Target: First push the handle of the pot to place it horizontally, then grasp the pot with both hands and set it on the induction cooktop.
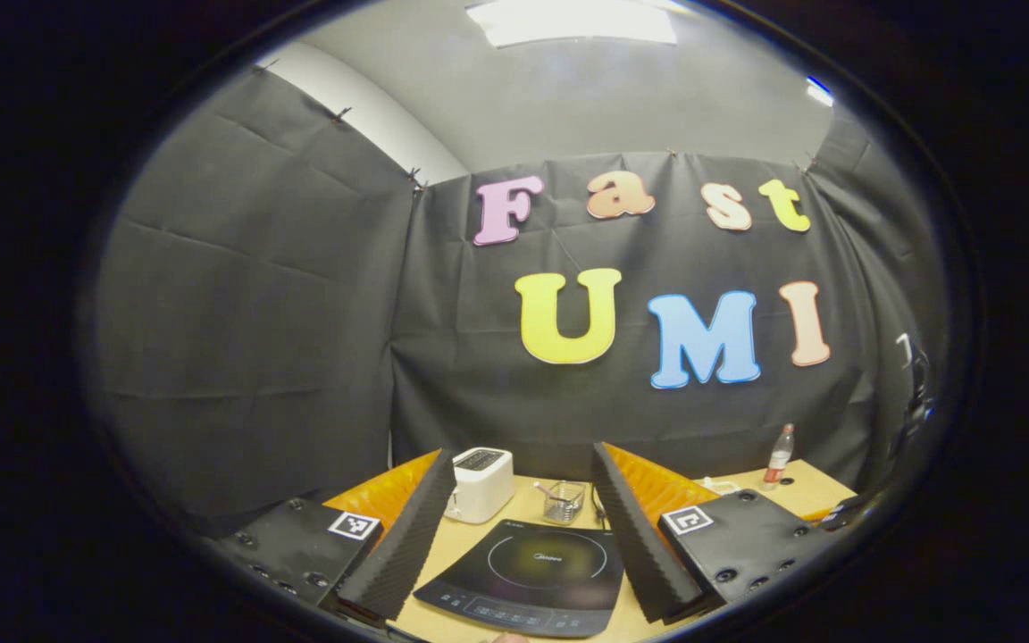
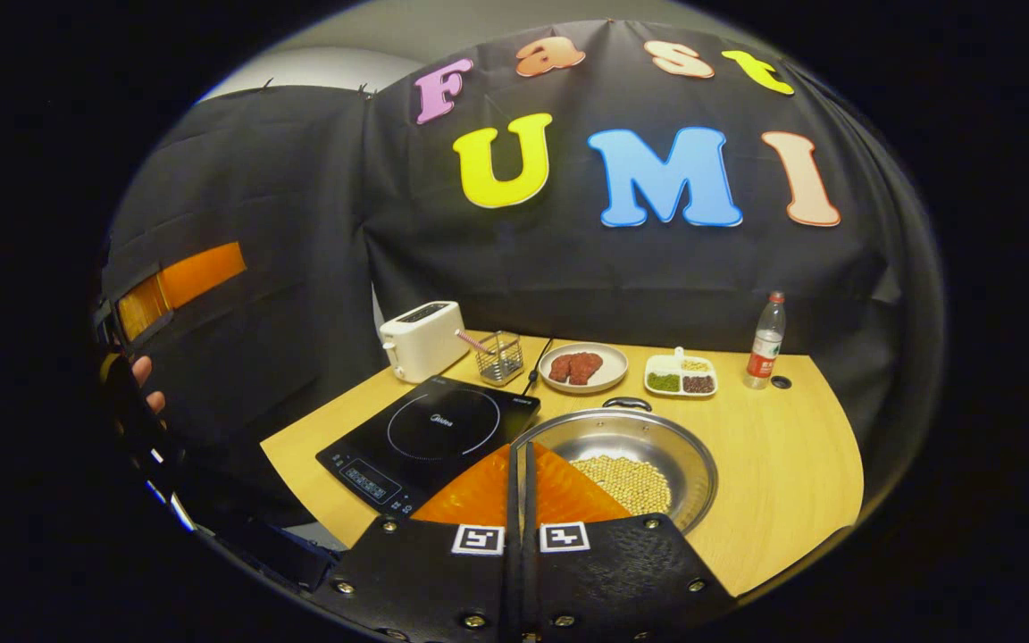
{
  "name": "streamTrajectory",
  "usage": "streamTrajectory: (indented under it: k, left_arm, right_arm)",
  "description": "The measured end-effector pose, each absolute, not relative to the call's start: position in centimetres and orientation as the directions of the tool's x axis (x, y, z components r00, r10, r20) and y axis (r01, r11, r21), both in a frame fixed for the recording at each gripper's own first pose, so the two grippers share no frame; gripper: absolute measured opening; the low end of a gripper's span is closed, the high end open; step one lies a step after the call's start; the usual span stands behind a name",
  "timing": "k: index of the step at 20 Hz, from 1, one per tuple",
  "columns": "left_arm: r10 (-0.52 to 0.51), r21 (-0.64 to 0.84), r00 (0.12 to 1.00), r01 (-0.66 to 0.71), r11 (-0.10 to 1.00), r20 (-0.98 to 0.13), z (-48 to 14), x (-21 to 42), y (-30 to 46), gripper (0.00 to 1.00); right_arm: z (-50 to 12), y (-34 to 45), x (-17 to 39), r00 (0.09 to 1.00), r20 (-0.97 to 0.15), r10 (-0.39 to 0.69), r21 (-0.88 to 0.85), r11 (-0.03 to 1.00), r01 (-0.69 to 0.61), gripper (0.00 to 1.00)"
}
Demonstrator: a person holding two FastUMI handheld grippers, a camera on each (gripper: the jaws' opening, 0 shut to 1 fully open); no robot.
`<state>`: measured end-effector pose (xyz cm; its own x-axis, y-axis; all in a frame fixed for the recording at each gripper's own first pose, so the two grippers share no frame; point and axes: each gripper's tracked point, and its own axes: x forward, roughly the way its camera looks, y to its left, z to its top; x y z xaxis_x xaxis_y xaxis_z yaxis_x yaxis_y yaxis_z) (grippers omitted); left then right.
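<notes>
A steel pot (image 2: 657,446) with pale beans in its bottom stands on the wooden table (image 2: 791,464), right of the black induction cooktop (image 2: 430,429). A small loop handle (image 2: 627,404) sits on the pot's far rim. My right gripper (image 2: 519,451) is shut with nothing between its fingers, its tips hovering in front of the pot's near left rim. My left gripper (image 1: 523,455) is open and held high, and the cooktop (image 1: 523,572) lies on the table between its fingers. At the far left of the right gripper view, a hand (image 2: 141,375) holds the left gripper (image 2: 171,290).
At the back of the table stand a white toaster (image 2: 422,339), a wire basket (image 2: 498,355), a plate of meat (image 2: 583,366), a divided dish of beans (image 2: 680,375) and a water bottle (image 2: 765,339). The cooktop's cord runs back past the basket.
</notes>
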<state>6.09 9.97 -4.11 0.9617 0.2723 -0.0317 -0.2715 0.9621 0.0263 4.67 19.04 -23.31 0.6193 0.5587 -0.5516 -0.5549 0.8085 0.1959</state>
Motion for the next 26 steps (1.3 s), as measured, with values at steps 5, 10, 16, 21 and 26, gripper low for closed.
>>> streamTrajectory:
  k: [5, 10, 16, 21, 26]
  left_arm:
    - [0.286, 0.017, 0.957, -0.285, 0.958, -0.050, -5.8, 7.6, 12.7, 0.99]
    - [0.284, -0.008, 0.956, -0.285, 0.958, -0.066, -7.1, 9.6, 14.6, 0.99]
    - [0.255, -0.033, 0.963, -0.259, 0.965, -0.083, -8.7, 12.1, 15.4, 0.99]
    - [0.212, -0.044, 0.972, -0.217, 0.975, -0.102, -9.7, 13.3, 15.1, 1.00]
    - [0.160, -0.069, 0.979, -0.169, 0.983, -0.123, -10.9, 14.5, 12.8, 1.00]
  right_arm:
    - [-28.3, 22.6, 2.5, 0.472, -0.667, 0.576, 0.246, 0.769, -0.590, 0.01]
    - [-32.8, 23.7, 0.5, 0.350, -0.763, 0.543, 0.258, 0.753, -0.606, 0.01]
    - [-37.7, 23.0, -1.4, 0.248, -0.853, 0.460, 0.232, 0.759, -0.608, 0.01]
    - [-39.4, 21.1, -1.6, 0.245, -0.887, 0.392, 0.215, 0.819, -0.532, 0.01]
    - [-39.6, 19.7, -1.7, 0.242, -0.893, 0.379, 0.244, 0.860, -0.448, 0.01]
